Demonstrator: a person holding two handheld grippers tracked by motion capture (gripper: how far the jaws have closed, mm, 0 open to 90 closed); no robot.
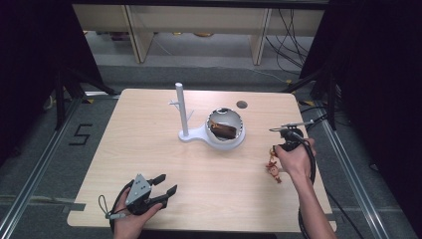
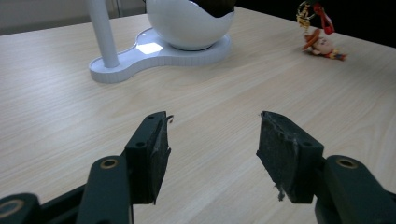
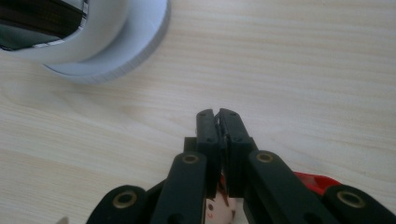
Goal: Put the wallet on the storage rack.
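Right gripper clamped on small doll, dangling below it; hanging on white stand left. Left gripper apart, idle.

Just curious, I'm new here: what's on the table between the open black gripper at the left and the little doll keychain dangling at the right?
Nothing: bare light wooden tabletop separates left gripper from small red-and-yellow doll keychain, seen in the high view.

small figure charm — red, yellow, painted face | hanging over table's right side
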